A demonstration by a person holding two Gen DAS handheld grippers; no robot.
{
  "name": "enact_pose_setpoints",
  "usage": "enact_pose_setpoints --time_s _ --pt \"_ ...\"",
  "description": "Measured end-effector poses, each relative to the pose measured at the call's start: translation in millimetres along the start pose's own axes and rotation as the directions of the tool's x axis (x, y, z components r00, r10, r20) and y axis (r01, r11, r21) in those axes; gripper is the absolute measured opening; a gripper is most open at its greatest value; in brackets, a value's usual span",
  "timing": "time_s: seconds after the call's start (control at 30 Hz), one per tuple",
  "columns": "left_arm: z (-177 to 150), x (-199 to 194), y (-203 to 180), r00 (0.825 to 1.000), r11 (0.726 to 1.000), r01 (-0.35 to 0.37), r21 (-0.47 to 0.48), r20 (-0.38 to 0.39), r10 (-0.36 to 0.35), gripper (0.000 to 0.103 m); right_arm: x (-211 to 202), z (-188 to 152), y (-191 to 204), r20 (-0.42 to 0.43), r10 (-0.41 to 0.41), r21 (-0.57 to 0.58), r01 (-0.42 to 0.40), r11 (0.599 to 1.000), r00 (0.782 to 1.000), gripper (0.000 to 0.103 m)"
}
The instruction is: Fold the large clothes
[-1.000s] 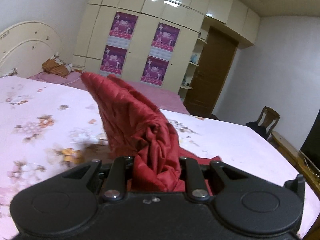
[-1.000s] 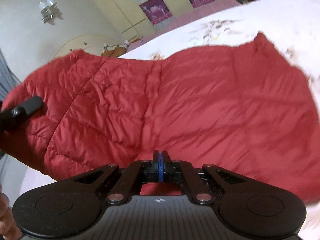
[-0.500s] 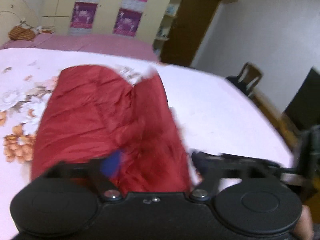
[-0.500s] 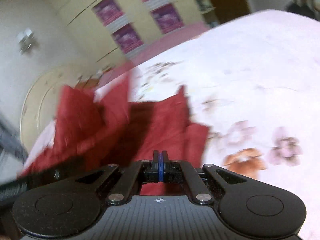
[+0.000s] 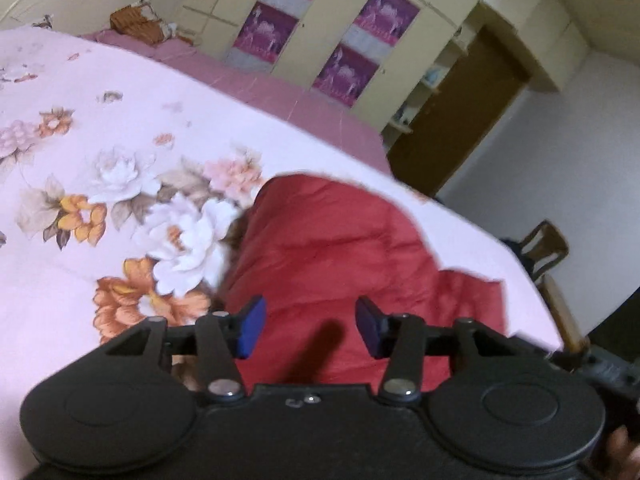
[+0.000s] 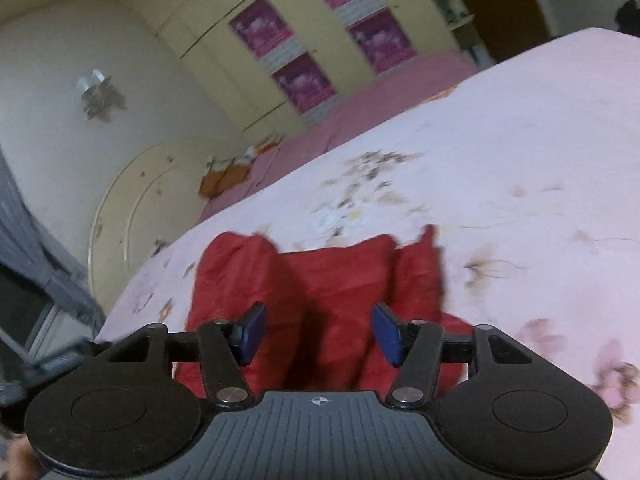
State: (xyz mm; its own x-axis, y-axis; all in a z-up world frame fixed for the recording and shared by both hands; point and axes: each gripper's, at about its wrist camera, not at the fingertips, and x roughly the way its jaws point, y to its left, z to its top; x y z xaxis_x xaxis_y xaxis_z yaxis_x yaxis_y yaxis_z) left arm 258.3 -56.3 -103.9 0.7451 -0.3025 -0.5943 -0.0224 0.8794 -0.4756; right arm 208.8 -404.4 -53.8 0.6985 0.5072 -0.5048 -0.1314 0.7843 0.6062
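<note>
Both the left gripper (image 5: pixel 306 326) and the right gripper (image 6: pixel 318 334) hang spread and empty directly over the red quilted padded jacket (image 5: pixel 340 248), lying crumpled on the pink floral bedspread (image 5: pixel 100 152).

The bed (image 5: pixel 120 128) is spread with a pale pink cover printed with white, pink and orange flowers. A red quilted jacket (image 5: pixel 328 256) lies bunched directly on the cover; in the left wrist view it sits at about five o'clock from the big white blossom. Toward twelve o'clock, a plain darker pink sheet (image 5: pixel 280 100) shows past the cover's far edge. At eleven o'clock, an orange-brown bundle (image 5: pixel 134 24) rests near the cream headboard (image 6: pixel 132 216).
</note>
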Motion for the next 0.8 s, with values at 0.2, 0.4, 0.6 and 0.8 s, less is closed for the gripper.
enact_pose_setpoints --time_s 0.2,0.4,0.6,0.8 --pt "-11 19 -7 0.999 0.999 0.031 0.026 -0.038 -0.03 0.045 34 -5 9 -0.071 -0.142 -0.071 0.137 0.988 0.987 0.059" --pt "-16 32 -13 0.996 0.997 0.029 0.065 -0.083 -0.024 0.045 54 -15 -26 -0.187 -0.115 0.083 0.132 0.988 0.976 0.077" --pt "-12 30 -9 0.996 0.997 0.045 0.065 -0.078 -0.04 0.044 59 -18 -20 -0.175 -0.058 0.089 0.075 0.993 0.983 0.065" --pt "-11 26 -13 0.996 0.996 0.065 0.059 -0.06 -0.061 0.043 60 -12 8 -0.14 -0.02 -0.07 0.011 0.998 0.99 0.011"
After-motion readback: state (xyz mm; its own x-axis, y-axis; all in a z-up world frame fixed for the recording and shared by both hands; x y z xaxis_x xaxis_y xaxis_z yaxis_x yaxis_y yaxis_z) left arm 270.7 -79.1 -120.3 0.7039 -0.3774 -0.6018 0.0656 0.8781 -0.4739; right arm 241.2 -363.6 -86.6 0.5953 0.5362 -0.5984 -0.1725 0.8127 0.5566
